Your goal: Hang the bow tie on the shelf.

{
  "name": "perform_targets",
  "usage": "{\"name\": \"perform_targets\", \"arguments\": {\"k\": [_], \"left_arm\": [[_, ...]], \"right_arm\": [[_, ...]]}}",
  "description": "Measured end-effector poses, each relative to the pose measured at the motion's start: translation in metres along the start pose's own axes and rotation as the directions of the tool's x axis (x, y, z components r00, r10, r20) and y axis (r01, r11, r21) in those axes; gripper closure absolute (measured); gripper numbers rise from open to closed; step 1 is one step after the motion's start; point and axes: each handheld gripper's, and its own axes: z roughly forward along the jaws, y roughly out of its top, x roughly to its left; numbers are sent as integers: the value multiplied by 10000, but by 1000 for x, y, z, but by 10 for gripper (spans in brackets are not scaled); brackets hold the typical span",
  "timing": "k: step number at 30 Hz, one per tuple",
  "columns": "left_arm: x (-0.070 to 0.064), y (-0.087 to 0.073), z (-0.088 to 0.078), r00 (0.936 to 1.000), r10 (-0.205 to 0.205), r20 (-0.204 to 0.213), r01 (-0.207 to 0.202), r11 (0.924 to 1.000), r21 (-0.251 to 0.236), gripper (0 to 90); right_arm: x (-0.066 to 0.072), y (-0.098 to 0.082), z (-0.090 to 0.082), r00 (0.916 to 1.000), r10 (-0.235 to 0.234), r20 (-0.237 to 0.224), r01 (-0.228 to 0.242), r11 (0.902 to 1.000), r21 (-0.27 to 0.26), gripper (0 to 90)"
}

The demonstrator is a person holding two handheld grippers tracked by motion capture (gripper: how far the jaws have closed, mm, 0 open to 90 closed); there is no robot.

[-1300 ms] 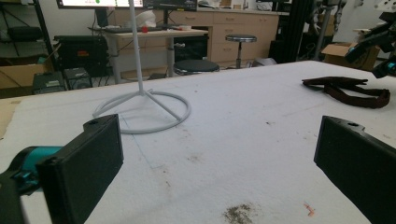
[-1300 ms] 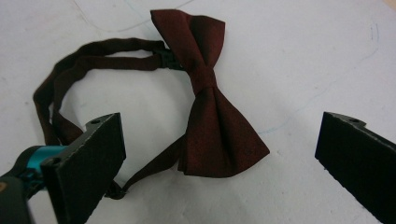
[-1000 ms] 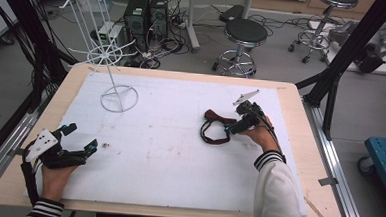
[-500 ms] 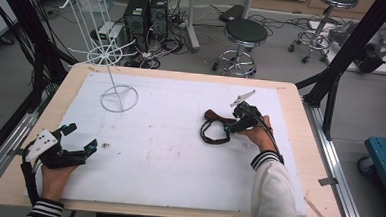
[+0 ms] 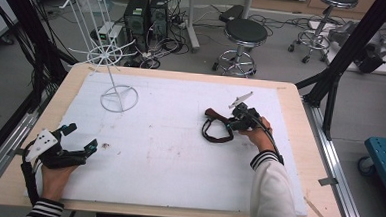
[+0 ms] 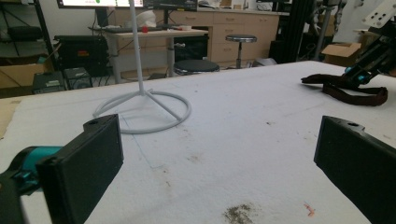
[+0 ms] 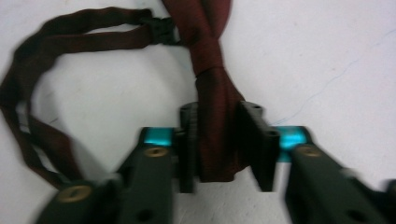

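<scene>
Right tool (image 5: 232,123) rested low on surface (image 5: 178,153), jaws just closed onto dark red strap (image 7: 212,93). Left tool (image 5: 82,137) lay wide open, empty, unmoved since before.

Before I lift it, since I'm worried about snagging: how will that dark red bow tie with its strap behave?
Probably floppy: the bow tie is soft cloth bunched between the right tongs, which have just been closing on it. Its strap lies in a loose loop, so it will likely dangle. It looks light, unlikely to roll.
</scene>
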Motion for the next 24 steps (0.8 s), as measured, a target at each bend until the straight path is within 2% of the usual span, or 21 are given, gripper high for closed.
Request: {"name": "perform_targets", "arguments": {"k": [2, 8, 11, 20, 22, 24], "left_arm": [[0, 0, 0, 10000, -35, 0, 35, 10000, -27, 17], [0, 0, 0, 10000, -30, 14, 30, 10000, -15, 17], [0, 0, 0, 10000, 49, 41, -49, 10000, 16, 18], [1, 0, 0, 9999, -51, 87, 51, 10000, -43, 18], [3, 0, -1, 9997, -231, 113, 232, 9997, -70, 17], [3, 1, -1, 9999, -132, 111, 133, 9999, -96, 17]], "right_arm": [[0, 0, -1, 10000, 75, 39, -75, 10000, 61, 813], [1, 1, -1, 9997, -145, 214, 144, 9999, 71, 818], [1, 1, -3, 9999, -25, 134, 25, 10000, 30, 818], [2, 3, -7, 9998, 29, -203, -38, 9990, -439, 817], [3, 4, -10, 9993, 26, -368, -53, 9973, -727, 816], [5, 6, -13, 9988, 34, -485, -79, 9956, -932, 817]]}}
